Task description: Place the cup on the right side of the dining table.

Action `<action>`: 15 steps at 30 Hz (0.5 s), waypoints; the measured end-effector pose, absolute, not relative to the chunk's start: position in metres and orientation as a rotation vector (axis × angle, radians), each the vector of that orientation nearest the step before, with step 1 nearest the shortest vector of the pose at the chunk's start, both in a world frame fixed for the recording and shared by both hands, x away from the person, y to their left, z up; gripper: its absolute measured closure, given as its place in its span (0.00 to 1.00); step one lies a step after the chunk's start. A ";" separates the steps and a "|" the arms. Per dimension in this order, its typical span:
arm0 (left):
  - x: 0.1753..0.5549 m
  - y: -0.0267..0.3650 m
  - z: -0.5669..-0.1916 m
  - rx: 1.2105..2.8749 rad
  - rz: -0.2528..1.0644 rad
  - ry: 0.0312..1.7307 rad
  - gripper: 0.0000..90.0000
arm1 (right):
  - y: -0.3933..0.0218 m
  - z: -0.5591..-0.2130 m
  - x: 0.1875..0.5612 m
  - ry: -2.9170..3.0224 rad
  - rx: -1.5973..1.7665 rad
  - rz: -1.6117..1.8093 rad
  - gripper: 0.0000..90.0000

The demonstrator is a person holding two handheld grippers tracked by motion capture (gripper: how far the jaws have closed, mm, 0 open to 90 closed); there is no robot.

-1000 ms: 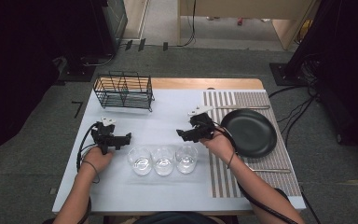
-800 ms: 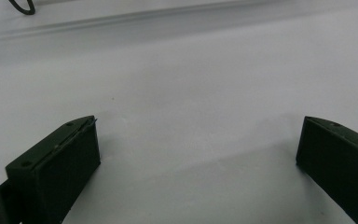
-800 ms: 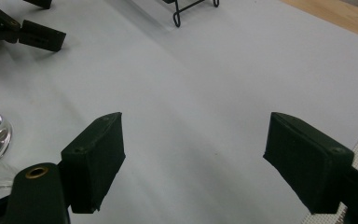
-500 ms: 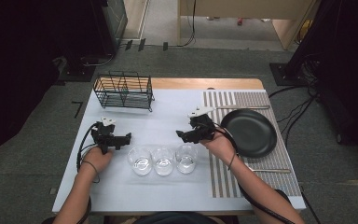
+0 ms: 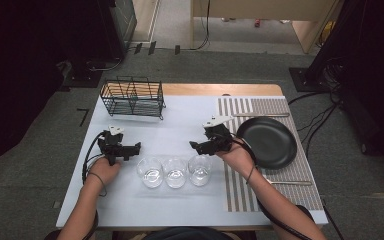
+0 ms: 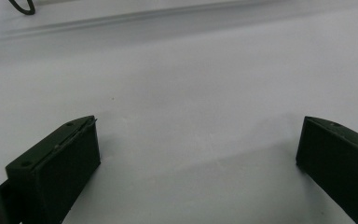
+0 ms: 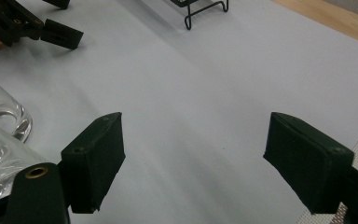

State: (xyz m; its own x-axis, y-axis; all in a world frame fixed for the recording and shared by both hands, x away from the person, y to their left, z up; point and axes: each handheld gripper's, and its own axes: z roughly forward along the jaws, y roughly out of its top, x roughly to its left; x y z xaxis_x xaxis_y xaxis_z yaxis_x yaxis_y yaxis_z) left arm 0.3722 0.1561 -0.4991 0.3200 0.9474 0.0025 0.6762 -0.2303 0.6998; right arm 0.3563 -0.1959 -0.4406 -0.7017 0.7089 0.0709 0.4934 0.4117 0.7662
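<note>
pale table: three glasses in row near front edge. left gripper, right gripper both spread wide, grasping nothing.

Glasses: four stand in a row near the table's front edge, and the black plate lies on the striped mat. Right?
No: three glasses stand in the row, not four, as the high view shows. The plate does lie on the mat.
</note>
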 end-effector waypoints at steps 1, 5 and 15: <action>0.372 0.156 -0.499 1.991 0.585 1.428 0.00 | -0.196 -0.440 0.356 2.405 1.048 1.175 0.22; 0.372 0.156 -0.499 1.992 0.585 1.428 0.00 | -0.198 -0.439 0.354 2.404 1.048 1.189 0.21; 0.372 0.156 -0.499 1.992 0.584 1.427 0.00 | -0.200 -0.438 0.352 2.406 1.032 1.208 0.18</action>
State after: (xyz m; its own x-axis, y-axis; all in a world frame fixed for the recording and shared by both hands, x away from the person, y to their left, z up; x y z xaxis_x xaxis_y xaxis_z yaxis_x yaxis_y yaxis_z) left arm 0.3724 0.1562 -0.4990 0.3208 0.9471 0.0023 0.6769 -0.2310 0.6989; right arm 0.3519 -0.1996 -0.4378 -0.7147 0.6946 0.0817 0.4803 0.4025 0.7793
